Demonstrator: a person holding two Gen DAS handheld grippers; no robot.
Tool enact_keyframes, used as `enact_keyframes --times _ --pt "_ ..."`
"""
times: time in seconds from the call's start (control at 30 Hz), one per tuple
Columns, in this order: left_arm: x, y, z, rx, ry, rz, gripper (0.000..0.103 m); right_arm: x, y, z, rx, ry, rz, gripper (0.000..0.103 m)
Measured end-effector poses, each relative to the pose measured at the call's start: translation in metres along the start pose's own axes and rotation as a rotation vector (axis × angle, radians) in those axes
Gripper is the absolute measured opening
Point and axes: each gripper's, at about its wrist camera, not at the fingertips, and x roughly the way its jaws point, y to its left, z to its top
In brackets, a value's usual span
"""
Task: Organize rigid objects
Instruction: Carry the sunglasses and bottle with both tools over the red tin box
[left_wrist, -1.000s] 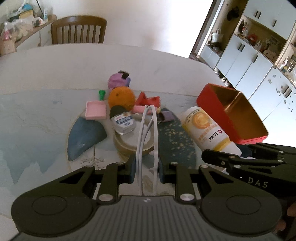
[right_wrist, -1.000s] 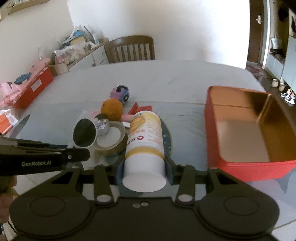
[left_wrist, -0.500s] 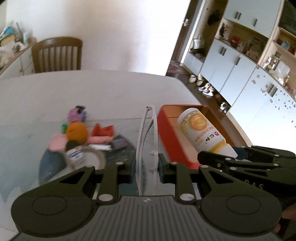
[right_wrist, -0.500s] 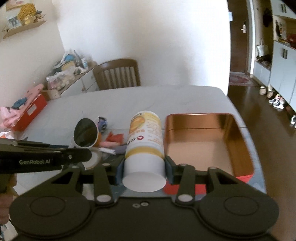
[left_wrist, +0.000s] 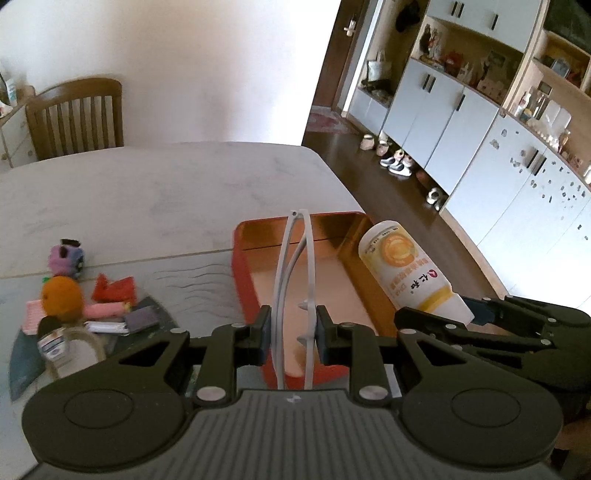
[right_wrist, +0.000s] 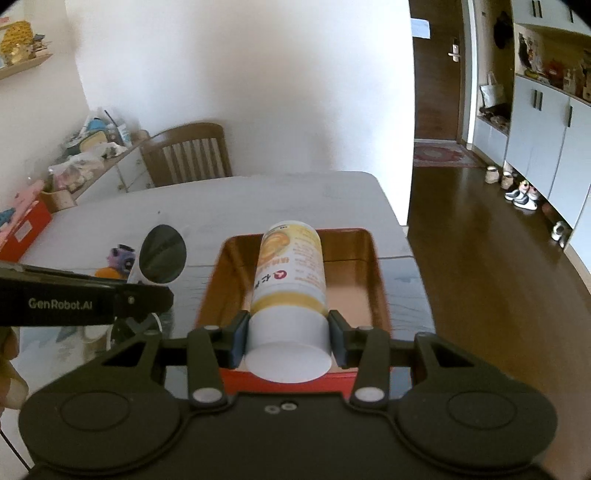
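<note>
Carrying their loads away from the clutter near the table's (left_wrist: 155, 192) left edge, both grippers have swung across and now hang over the red tin (right_wrist: 380, 295) by the table's right edge. The left gripper (left_wrist: 291, 328) is clamped on the folded white sunglasses (left_wrist: 295, 266), and the right gripper (right_wrist: 288, 338) is clamped on the yellow-and-white bottle (right_wrist: 290, 273). With both rigid things above the open tin, which looks empty, the carry seems done, and lowering and letting go is probably next.

table (left_wrist: 192, 192) | red tin (left_wrist: 243, 280), orange ball (left_wrist: 61, 297), tape roll (left_wrist: 79, 350)
</note>
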Motion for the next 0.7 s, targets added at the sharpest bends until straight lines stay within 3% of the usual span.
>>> enact_keyframes --times 0.3,0.7 --pt "0.049 -0.023 0.025 0.011 0.054 0.037 0.023 0.029 -0.017 0.003 -0.027 0.029 -0.029 0.043" --pt "0.123 -0.026 0.041 0.000 0.164 0.081 0.023 0.075 -0.025 0.008 -0.089 0.123 -0.031 0.043"
